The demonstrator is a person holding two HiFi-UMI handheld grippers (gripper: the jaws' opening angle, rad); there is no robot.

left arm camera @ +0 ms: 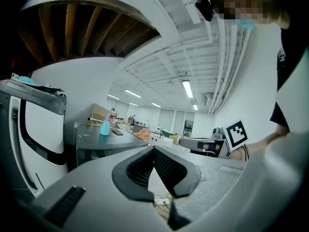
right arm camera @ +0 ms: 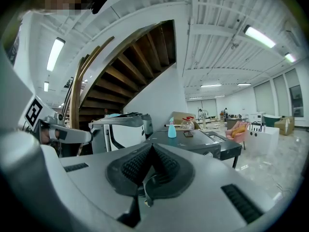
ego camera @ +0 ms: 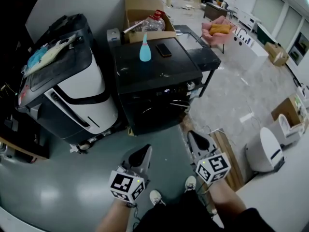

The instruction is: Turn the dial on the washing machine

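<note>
Closing the distance to the washing machine is judged to be the step in hand, since both tools are well apart from it. Head view: the left gripper and the right gripper are held low, and the machine stands ahead of both sets of jaws. The dial appears as a small round knob at the right end of the front control strip, almost straight ahead of the right jaws. The right gripper is therefore the better tool. Open its jaws before arrival, centre the knob between the pads, close firmly, then rotate about the knob's own axis without pulling. Keep the left gripper clear. A spray bottle and a phone lie on the lid beyond the dial and need no contact. Left gripper view: the jaws are pressed together at the tips with nothing between them. The machine sits ahead and to the left of them. Its front is in shadow, and the dial cannot be made out here. Right gripper view: the jaws are likewise together and empty. The machine lies ahead and to their right, and a pale round spot on its front edge is probably the dial. No view resolves the dial's markings, pointer or present setting.
</note>
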